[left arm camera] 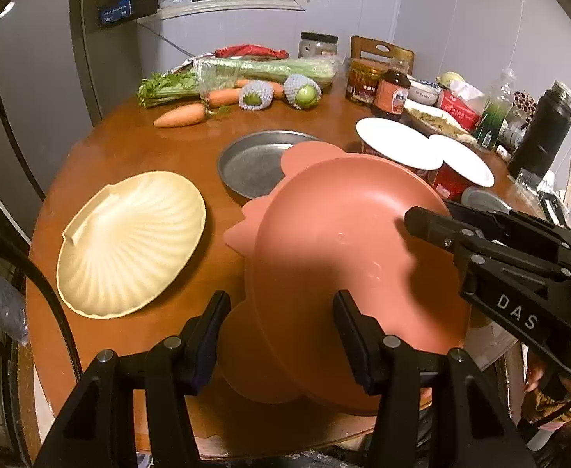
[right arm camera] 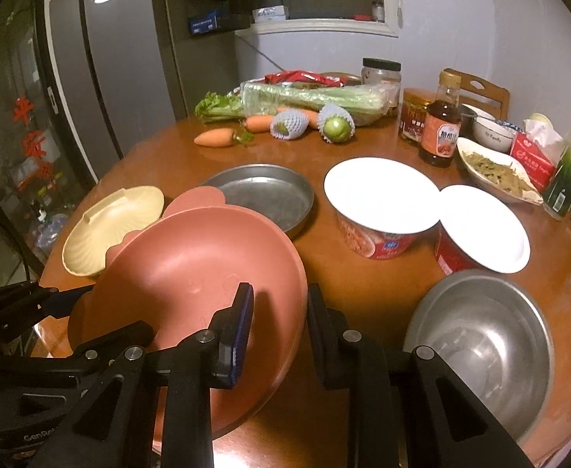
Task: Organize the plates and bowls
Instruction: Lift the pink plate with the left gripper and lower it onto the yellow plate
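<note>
Terracotta-pink and scalloped along one edge, the pink plate [left arm camera: 336,241] sits tilted above the wooden table [left arm camera: 129,148], and you carry it with both tools at once. Your left gripper [left arm camera: 281,335] straddles the plate's near rim, one finger outside it and the other over the bowl of the plate, jaws part-way apart with the rim between them. Whether the pads truly press on the rim you cannot tell from either view. Your right gripper [right arm camera: 279,312] has its jaws drawn almost together on the plate's right-hand rim, one blue-padded finger [right arm camera: 238,323] inside the dish and the other outside, so the rim is pinched between them. In the left wrist view that same gripper reaches in from the right, its tip lying over the pink surface.

To the left of the pink plate lies a cream shell-shaped plate [left arm camera: 129,245], flat on the table. Behind the pink plate is a round metal pan [left arm camera: 254,163], partly hidden by the scalloped edge. Two instant-noodle cups with white lids [right arm camera: 383,195] stand side by side to the right, and a steel bowl [right arm camera: 480,335] sits near the table's front edge beside your right gripper. Carrots [right arm camera: 215,137], celery, net-wrapped fruit and a sauce bottle [right arm camera: 441,128] crowd the far side.
</note>
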`<state>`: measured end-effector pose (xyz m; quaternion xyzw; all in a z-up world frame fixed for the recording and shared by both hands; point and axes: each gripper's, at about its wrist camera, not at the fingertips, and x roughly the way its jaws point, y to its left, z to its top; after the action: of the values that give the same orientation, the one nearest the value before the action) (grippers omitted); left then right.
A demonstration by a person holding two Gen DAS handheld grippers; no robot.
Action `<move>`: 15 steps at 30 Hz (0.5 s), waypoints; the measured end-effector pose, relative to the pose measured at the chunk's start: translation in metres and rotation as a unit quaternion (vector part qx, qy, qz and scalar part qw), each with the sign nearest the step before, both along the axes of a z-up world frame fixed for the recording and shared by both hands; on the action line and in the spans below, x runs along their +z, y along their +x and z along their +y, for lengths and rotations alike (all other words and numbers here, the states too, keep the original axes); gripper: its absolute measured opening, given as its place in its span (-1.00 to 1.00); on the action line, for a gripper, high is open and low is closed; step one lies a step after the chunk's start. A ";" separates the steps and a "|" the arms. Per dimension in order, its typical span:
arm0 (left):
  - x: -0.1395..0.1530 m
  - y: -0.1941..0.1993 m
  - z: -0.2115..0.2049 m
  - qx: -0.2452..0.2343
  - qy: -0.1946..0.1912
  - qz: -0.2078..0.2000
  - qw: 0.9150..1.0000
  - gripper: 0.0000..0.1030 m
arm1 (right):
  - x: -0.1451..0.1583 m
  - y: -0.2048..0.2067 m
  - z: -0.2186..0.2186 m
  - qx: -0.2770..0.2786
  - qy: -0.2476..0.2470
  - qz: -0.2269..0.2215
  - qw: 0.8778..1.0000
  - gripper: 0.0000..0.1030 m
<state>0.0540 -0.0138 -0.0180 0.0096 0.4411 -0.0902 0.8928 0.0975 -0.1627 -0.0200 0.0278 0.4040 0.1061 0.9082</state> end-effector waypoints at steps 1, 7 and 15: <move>0.002 0.000 0.001 0.002 0.000 -0.002 1.000 0.07 | 0.003 0.000 0.000 0.001 0.000 -0.004 1.000 -0.46; 0.014 0.001 0.013 0.017 -0.003 -0.014 1.000 0.07 | 0.015 0.003 0.007 0.009 0.005 -0.016 1.000 -0.46; 0.033 0.003 0.047 0.050 0.001 -0.037 0.998 0.07 | 0.036 0.014 0.036 0.043 0.006 -0.034 0.998 -0.46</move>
<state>0.0571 0.0337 0.0154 -0.0085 0.4080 -0.0443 0.9119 0.1110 -0.1262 0.0157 0.0125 0.3729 0.1488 0.9158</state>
